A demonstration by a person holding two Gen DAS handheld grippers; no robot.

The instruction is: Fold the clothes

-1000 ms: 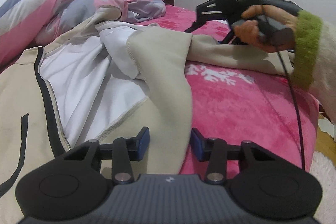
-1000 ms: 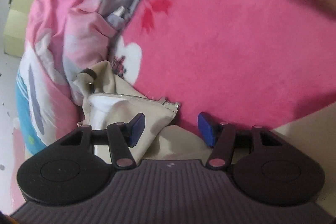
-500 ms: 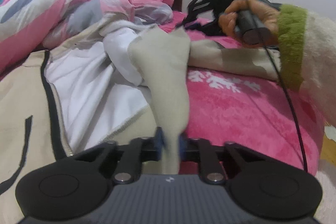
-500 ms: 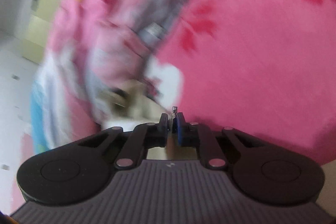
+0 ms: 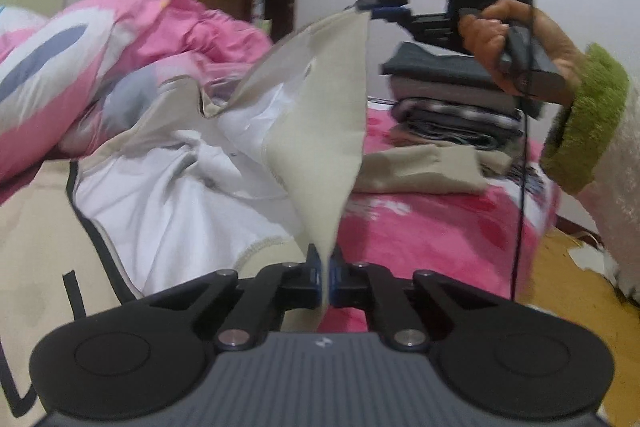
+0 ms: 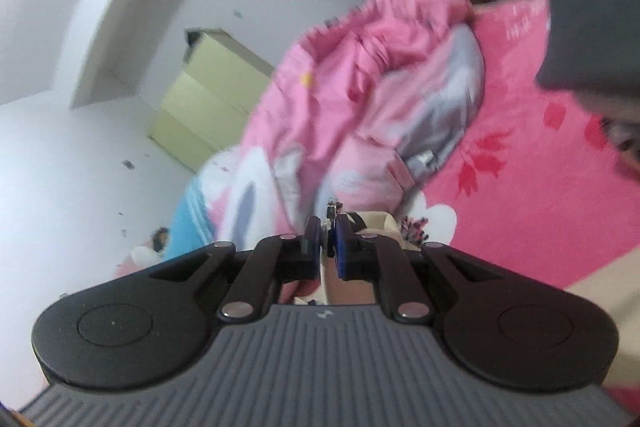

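Observation:
A beige jacket [image 5: 324,147] with white lining and black zipper trim lies open on the pink bed. My left gripper [image 5: 325,277] is shut on the jacket's front edge near its hem. My right gripper [image 5: 370,11] is shut on the same edge higher up and holds it lifted, so the panel hangs taut between the two. In the right wrist view the right gripper [image 6: 328,247] pinches beige cloth with a small metal zipper end sticking out above the pads.
A stack of folded grey and dark clothes [image 5: 452,99] stands on the bed at the back right. A crumpled pink quilt [image 5: 100,67] is heaped at the left. The pink blanket [image 5: 432,227] ends at the right above a wooden floor [image 5: 568,267]. A yellow cabinet [image 6: 200,107] stands by the wall.
Both grippers closed on the jacket's front edge. They then rose, the right one high above the bed, lifting the panel off the blanket.

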